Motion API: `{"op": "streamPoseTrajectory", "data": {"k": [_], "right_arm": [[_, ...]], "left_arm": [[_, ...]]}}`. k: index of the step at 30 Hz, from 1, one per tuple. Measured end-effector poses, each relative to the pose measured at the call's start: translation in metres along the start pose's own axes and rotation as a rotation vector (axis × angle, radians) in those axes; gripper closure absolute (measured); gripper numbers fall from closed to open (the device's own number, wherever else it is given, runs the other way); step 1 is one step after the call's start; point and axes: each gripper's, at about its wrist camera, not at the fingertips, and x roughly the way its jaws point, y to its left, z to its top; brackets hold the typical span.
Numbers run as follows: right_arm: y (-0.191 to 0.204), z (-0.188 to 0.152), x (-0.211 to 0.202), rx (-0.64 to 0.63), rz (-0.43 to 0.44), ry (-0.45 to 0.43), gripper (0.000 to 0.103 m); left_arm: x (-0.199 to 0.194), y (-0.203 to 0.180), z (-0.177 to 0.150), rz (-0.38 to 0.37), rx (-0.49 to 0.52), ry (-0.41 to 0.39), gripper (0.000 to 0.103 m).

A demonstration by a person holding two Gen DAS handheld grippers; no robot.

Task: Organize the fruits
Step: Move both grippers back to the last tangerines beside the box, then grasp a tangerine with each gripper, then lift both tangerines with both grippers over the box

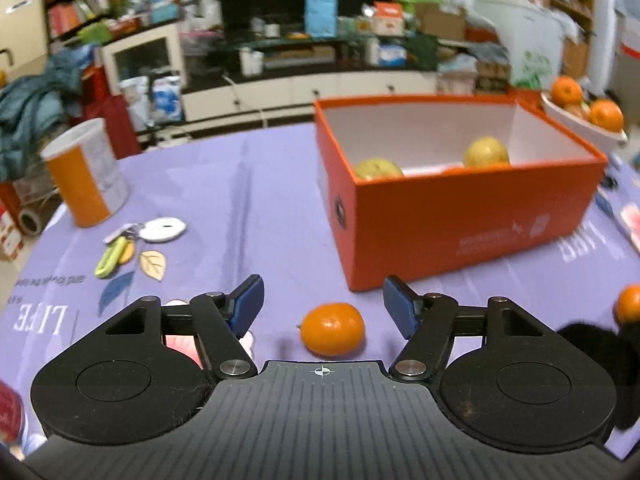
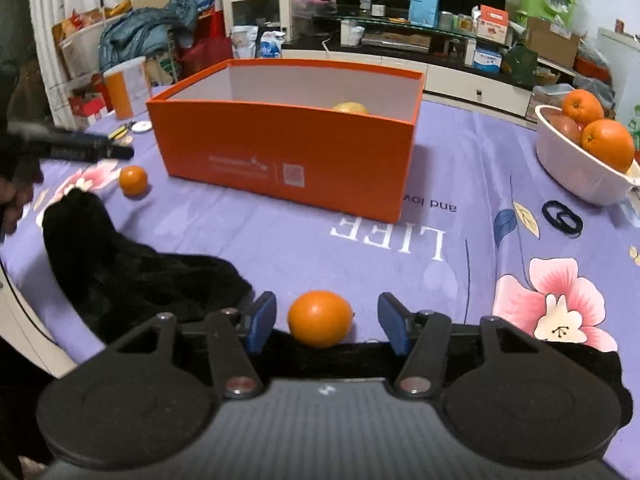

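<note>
Small orange (image 1: 332, 329) on worktop (image 1: 256, 200), near side of orange box (image 1: 460, 216), between parted left hand-held gripper (image 1: 323, 304) pads — untouched. Second orange (image 2: 320, 318) likewise inside parted right hand-held gripper (image 2: 327, 320). Risk: off-centre closing rolls round fruit away — possibly onto black cloth (image 2: 120, 272).

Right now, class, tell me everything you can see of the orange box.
The orange box is an open, lidless rectangular carton, looks like cardboard, orange outside, white inside, with small pale print on one long side. It stands upright on the purple tablecloth. Two yellowish fruits lie inside. No gripper touches it.
</note>
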Motion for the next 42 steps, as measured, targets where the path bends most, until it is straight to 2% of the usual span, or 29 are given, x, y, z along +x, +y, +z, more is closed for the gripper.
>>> {"op": "streamPoseTrajectory", "data": {"k": [5,11,17,19,22,23,24,28,32,36,40,42], "right_arm": [[0.001,-0.003,0.007,-0.004,0.007,0.023,0.044],[-0.002,-0.002,0.019,0.004,0.016,0.073,0.048],[-0.008,-0.003,0.028,0.050,0.035,0.110,0.051],[-0.007,-0.002,0.031,0.048,0.034,0.120,0.051],[-0.004,-0.001,0.034,0.038,0.032,0.124,0.060],[-0.002,-0.001,0.034,0.031,0.027,0.124,0.060],[-0.001,-0.001,0.034,0.021,0.023,0.124,0.060],[0.000,0.000,0.029,0.007,0.014,0.103,0.061],[0.000,0.006,0.017,0.016,0.010,0.051,0.061],[0.003,0.026,-0.008,0.017,0.003,-0.066,0.061],[-0.003,0.072,-0.015,0.071,-0.016,-0.173,0.061],[-0.004,0.100,-0.008,0.098,-0.024,-0.212,0.061]], "left_arm": [[0.016,-0.010,-0.005,0.038,0.073,0.056,0.061],[0.034,-0.012,-0.008,-0.004,0.058,0.114,0.067],[0.045,-0.016,-0.008,0.008,0.050,0.143,0.069],[0.048,-0.014,-0.009,-0.001,0.035,0.154,0.073],[0.051,-0.013,-0.009,0.007,0.031,0.153,0.079],[0.052,-0.013,-0.008,0.009,0.026,0.149,0.083],[0.052,-0.012,-0.007,0.005,0.021,0.149,0.092],[0.051,-0.013,-0.005,-0.012,0.019,0.144,0.093],[0.028,-0.019,0.000,-0.022,0.034,0.087,0.093],[-0.013,-0.028,0.024,-0.007,0.010,-0.053,0.093],[-0.029,-0.047,0.063,0.055,-0.025,-0.174,0.093],[-0.021,-0.059,0.084,0.062,-0.047,-0.179,0.093]]}}
